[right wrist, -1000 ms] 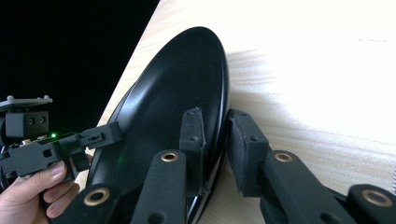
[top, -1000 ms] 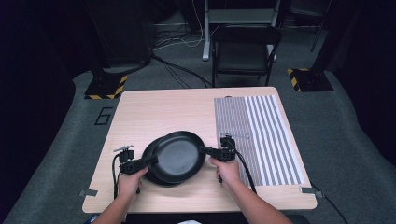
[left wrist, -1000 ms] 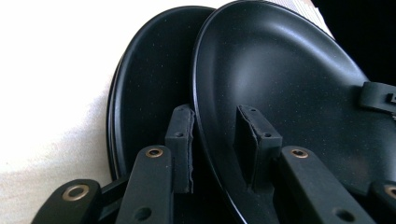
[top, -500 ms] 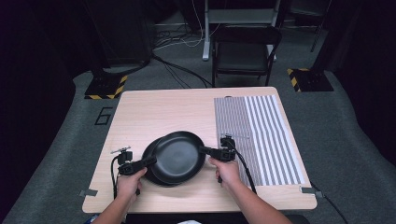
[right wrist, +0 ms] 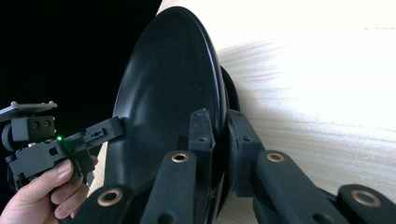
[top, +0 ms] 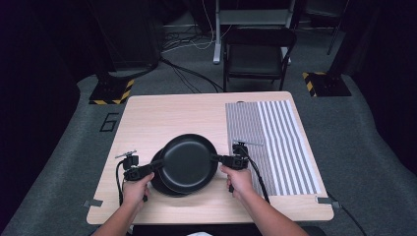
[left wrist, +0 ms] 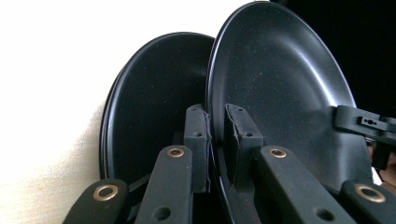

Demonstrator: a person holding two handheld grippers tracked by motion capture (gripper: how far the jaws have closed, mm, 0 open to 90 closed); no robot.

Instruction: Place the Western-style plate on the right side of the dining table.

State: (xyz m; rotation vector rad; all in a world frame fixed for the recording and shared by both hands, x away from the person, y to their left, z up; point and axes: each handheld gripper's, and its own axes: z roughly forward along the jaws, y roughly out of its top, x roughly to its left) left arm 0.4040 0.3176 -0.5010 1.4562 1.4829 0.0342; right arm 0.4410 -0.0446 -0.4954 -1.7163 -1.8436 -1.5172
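Observation:
Two black plates lie stacked near the table's front edge. The top plate (top: 188, 161) (left wrist: 280, 88) (right wrist: 168, 93) sits offset over the lower plate (top: 158, 183) (left wrist: 149, 107). My left gripper (top: 150, 169) (left wrist: 215, 140) is shut on the top plate's left rim, its jaws having just closed onto it. On the opposite rim my right gripper (top: 220, 159) (right wrist: 218, 140) is likewise shut, also just closed. In the right gripper view the left gripper (right wrist: 109, 130) shows at the far rim, held by a hand. The right gripper (left wrist: 369, 123) shows in the left gripper view.
The wooden table (top: 162, 118) carries a grey-and-white striped mat (top: 275, 142) along its right side, close to my right hand. A black folding chair (top: 258, 54) stands behind the table on the grey carpet. Cables trail from both grippers toward the front edge.

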